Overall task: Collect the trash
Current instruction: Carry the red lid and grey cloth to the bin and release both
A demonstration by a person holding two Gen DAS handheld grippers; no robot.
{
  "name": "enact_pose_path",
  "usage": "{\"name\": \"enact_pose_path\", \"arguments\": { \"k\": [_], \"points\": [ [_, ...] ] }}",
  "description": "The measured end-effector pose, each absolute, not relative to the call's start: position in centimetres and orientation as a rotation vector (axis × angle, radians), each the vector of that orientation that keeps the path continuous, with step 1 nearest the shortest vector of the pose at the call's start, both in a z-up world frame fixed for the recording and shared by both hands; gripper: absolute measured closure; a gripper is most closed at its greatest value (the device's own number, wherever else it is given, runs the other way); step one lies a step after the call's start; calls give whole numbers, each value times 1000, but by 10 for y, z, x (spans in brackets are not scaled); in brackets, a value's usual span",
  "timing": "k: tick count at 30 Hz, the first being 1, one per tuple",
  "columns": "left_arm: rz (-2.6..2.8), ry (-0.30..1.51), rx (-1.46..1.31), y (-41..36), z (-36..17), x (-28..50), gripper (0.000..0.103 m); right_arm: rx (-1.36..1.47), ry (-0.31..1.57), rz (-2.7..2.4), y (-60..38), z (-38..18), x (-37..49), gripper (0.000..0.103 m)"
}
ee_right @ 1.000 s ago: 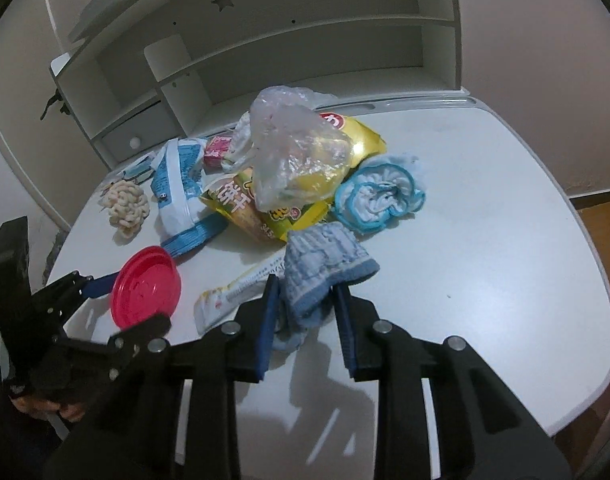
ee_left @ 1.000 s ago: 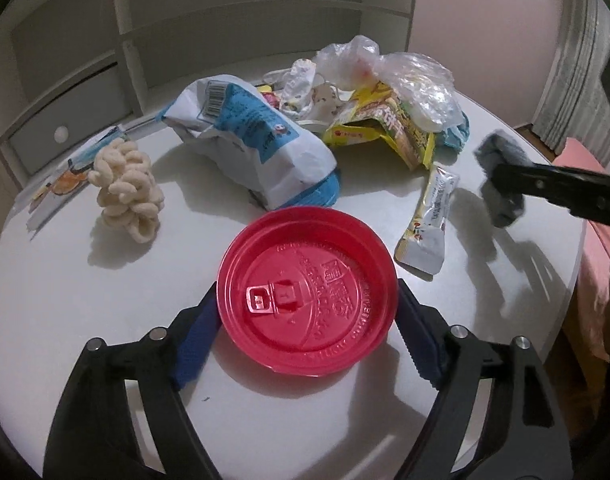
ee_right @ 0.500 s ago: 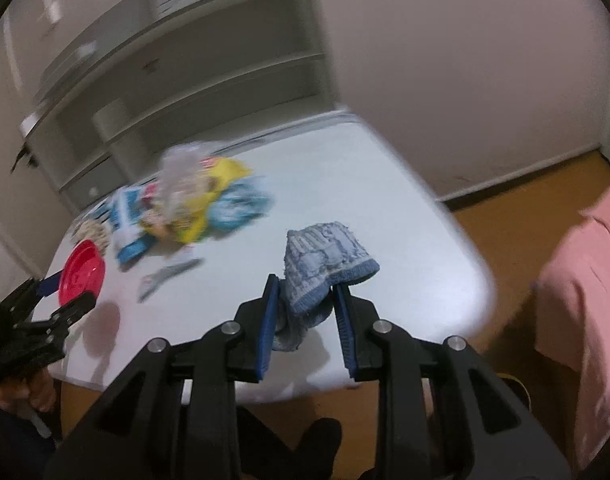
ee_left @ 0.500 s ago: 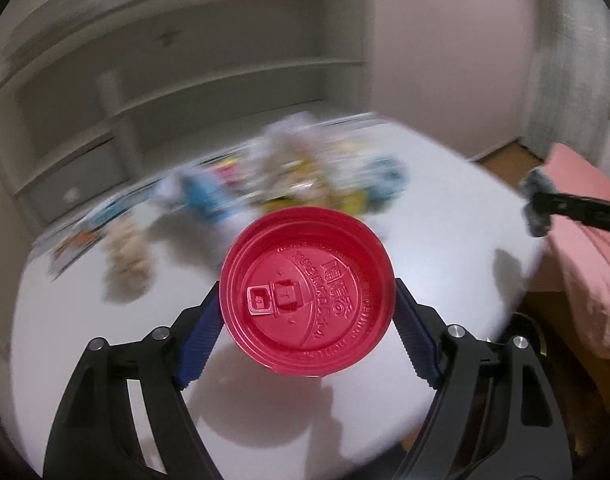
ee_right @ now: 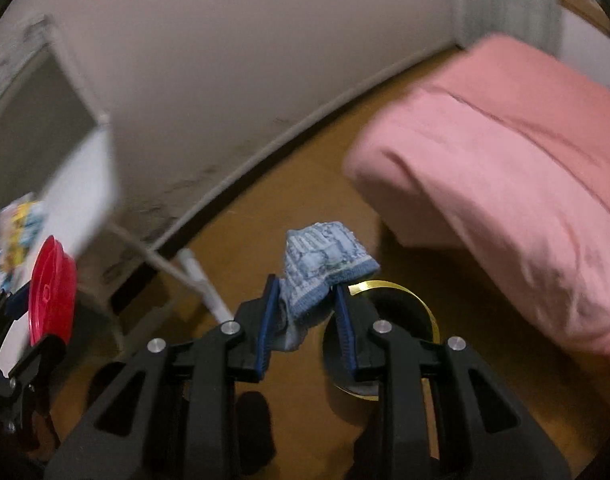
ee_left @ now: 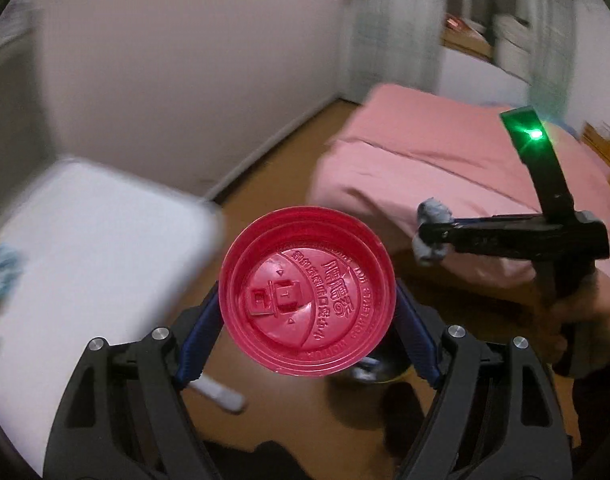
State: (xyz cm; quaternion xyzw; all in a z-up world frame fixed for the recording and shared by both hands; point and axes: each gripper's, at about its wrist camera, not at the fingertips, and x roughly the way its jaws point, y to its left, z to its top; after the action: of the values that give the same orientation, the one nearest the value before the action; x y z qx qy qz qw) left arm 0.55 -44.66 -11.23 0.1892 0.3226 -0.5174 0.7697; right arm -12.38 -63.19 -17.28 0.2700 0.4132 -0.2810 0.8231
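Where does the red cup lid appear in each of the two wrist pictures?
Left wrist view: the red cup lid is in the centre, clamped by the left tongs.
Right wrist view: the same lid sits at the far left edge, seen nearly edge-on.
Shared landmark: the pink bed, on the right in both views.

Both wrist views face the floor (ee_right: pixel 265 208) and pink bed (ee_left: pixel 425 152).
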Motion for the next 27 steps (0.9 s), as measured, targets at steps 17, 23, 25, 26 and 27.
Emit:
{"name": "enact_pose_path", "arguments": {
  "k": [17,23,25,26,27],
  "points": [
    [-1270,906,552,-588,-281,-27,24,845,1073,-662,-689,-335,-188,75],
    [-1301,924,559,-589,-287,-27,24,835,1083,-659,-689,-338,-183,75],
    [-1304,933,555,-589,-287,-26,24,835,1081,-658,-691,-338,-184,75],
    [-1306,940,554,-589,-288,-26,24,834,1078,-656,-691,-337,-182,71],
    [-1308,945,553,-590,-288,-26,24,831,1076,-658,-692,-337,-182,65]
  ]
}}
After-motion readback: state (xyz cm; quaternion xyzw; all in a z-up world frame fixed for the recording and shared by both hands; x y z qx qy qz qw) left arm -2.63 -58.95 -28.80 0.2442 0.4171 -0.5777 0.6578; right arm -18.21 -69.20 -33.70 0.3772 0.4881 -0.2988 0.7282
